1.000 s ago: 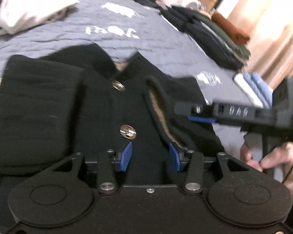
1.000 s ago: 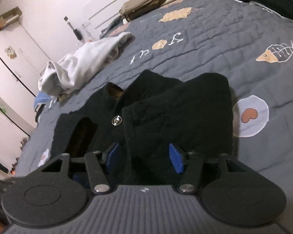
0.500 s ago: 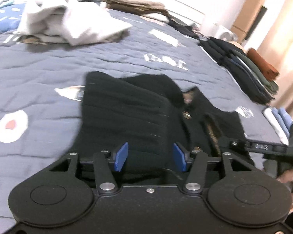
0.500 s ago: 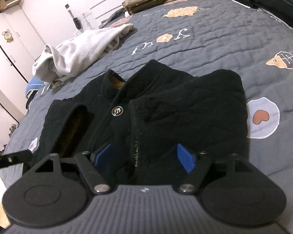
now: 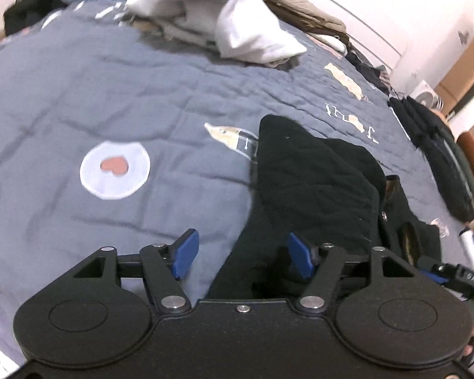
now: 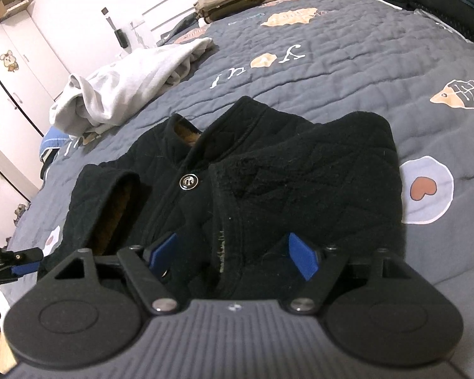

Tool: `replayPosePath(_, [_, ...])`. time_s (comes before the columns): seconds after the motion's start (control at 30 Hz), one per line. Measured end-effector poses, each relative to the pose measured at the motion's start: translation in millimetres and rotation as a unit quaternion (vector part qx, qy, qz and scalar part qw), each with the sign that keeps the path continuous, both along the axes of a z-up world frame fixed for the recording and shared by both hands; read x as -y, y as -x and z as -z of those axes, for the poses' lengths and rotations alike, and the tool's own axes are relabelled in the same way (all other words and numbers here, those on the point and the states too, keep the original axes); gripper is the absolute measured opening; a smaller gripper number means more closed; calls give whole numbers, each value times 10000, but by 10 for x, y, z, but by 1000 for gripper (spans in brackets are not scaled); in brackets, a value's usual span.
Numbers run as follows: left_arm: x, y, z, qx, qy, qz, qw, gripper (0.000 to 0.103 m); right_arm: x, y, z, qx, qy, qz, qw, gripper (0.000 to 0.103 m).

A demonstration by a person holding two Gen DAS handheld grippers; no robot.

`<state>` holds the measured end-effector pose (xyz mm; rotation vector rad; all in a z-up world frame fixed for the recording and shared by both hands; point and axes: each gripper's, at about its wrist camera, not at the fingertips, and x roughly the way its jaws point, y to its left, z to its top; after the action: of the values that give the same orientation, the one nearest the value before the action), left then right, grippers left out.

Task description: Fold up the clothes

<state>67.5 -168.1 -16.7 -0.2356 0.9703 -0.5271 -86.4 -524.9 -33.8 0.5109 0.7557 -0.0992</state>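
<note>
**Jacket half-folded, both tools empty**

Black jacket (image 6: 268,170) lies on the grey quilt (image 5: 110,94), both sleeves folded in over the buttoned front. Left gripper (image 5: 240,255), jaws spread, holds nothing, hem edge at its 3 o'clock. Right gripper (image 6: 233,252) likewise released over the hem. Judged step: regrasp. Next calls for pinching the hem corners and folding toward the collar at 12 o'clock.

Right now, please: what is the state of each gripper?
Left gripper: open, holding nothing, at the black jacket's edge.
Right gripper: open, holding nothing, over the jacket.
</note>
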Motion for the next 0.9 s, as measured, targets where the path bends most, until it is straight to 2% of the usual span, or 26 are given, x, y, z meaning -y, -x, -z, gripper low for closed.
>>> replayPosePath(0.17, [-44, 39, 94, -127, 105, -11, 9999, 67, -40, -12, 0, -34, 156, -60, 9999, 78])
replayPosePath(0.37, [31, -4, 138, -179, 266, 39, 9995, 67, -80, -43, -1, -68, 238, -41, 9997, 80])
replayPosePath(0.6, [134, -47, 282, -497, 428, 148, 9977, 66, -94, -32, 5, -46, 312, -95, 9995, 82])
replayPosePath(0.7, [134, -44, 272, -508, 582, 170, 9969, 53, -94, -21, 7, -33, 313, -115, 9994, 82])
replayPosePath(0.77, [155, -27, 246, -422, 576, 240, 9972, 40, -95, -13, 8, -24, 315, -129, 9994, 82])
replayPosePath(0.87, [196, 10, 191, -253, 511, 333, 9978, 31, -94, -3, 9, -13, 316, -150, 9994, 82])
replayPosePath(0.9, [219, 21, 171, -189, 458, 365, 9981, 31, -91, 0, 9, -11, 311, -153, 9994, 82])
